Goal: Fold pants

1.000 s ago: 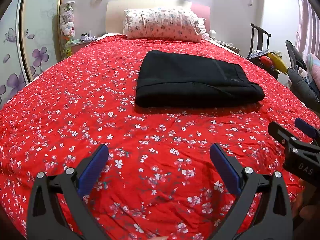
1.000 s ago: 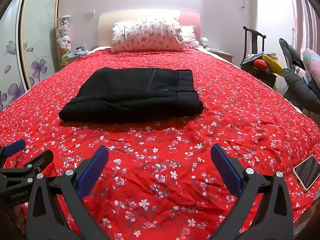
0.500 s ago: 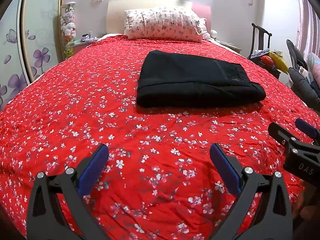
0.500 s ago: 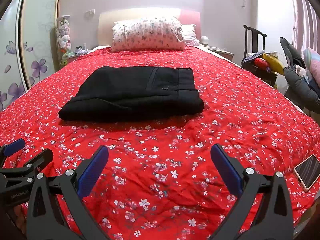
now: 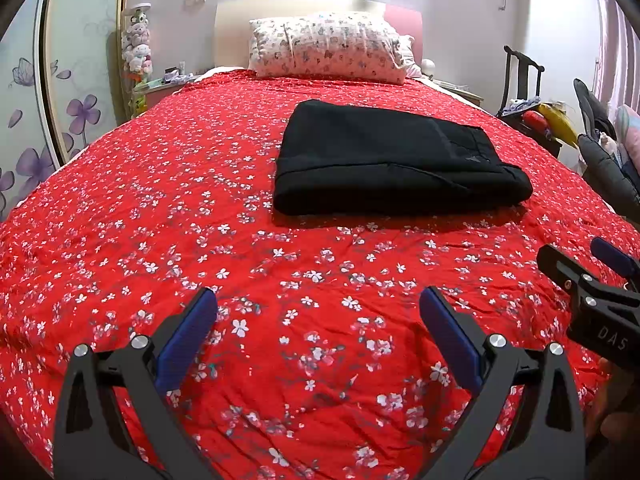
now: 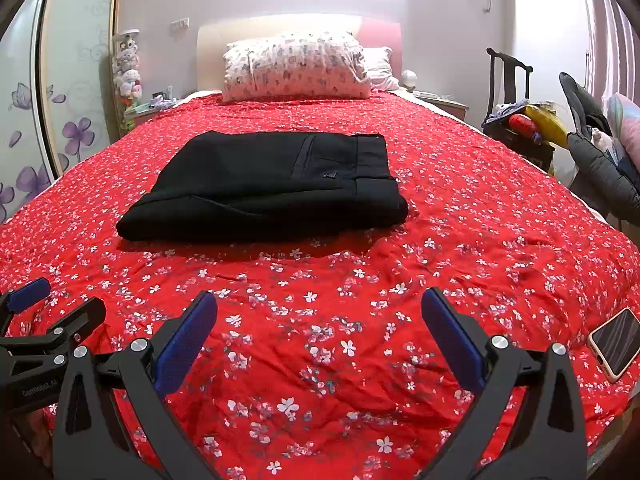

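Black pants lie folded into a flat rectangle on the red flowered bedspread, in the middle of the bed; they also show in the right wrist view. My left gripper is open and empty, held above the bedspread well short of the pants. My right gripper is open and empty too, also short of the pants. The right gripper shows at the right edge of the left wrist view; the left gripper shows at the left edge of the right wrist view.
A flowered pillow lies at the headboard. A phone lies at the bed's near right edge. A bedside table with soft toys stands at the left. A chair with clothes and a dark jacket stand at the right.
Both grippers have drifted very slightly; the view of the pants shifts a little. The pants lie still and the jaws stay open.
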Demonstrator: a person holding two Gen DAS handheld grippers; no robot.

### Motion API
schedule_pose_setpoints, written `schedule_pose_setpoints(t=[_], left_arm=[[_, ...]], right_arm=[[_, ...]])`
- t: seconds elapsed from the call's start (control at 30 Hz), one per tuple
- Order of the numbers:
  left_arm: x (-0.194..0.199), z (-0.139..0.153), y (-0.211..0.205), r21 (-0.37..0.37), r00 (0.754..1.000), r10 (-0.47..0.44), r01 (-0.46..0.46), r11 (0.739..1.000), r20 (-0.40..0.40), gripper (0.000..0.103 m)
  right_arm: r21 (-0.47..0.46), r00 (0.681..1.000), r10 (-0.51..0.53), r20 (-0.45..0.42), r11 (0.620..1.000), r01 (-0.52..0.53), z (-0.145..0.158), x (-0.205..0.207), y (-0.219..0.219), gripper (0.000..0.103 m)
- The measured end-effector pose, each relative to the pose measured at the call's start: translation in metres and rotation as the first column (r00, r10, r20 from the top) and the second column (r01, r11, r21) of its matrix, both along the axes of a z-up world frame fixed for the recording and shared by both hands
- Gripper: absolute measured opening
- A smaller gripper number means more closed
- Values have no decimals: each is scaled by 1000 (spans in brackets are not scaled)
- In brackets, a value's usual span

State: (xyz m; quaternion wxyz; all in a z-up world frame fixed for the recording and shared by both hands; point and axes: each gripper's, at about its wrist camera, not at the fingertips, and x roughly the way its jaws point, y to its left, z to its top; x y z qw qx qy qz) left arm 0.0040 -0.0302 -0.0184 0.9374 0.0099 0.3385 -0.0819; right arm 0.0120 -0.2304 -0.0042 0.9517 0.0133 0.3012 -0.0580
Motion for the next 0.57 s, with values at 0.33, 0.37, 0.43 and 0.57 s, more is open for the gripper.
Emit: schedule_pose_setpoints(t=[0.33,0.37,0.43,0.57], left_arm=[[-1,0,3,6,1000,7,-7,1000,5,101],[0,0,3,8,1000,7,-7,1000,3,101],[0,0,3,14,1000,8,-8,1000,0,101],[0,0,4,14,1000,8,-8,1000,0,101]], right_arm=[[4,1000,1,-7,1000,-1,-3,0,-2,102],[4,1000,2,-7,1000,-1,-4,0,-3,102],[4,1000,2,-8,1000,-2,-4,-1,-2,102],[6,1000,3,-10,1000,-3,-4,2,-6,102]])
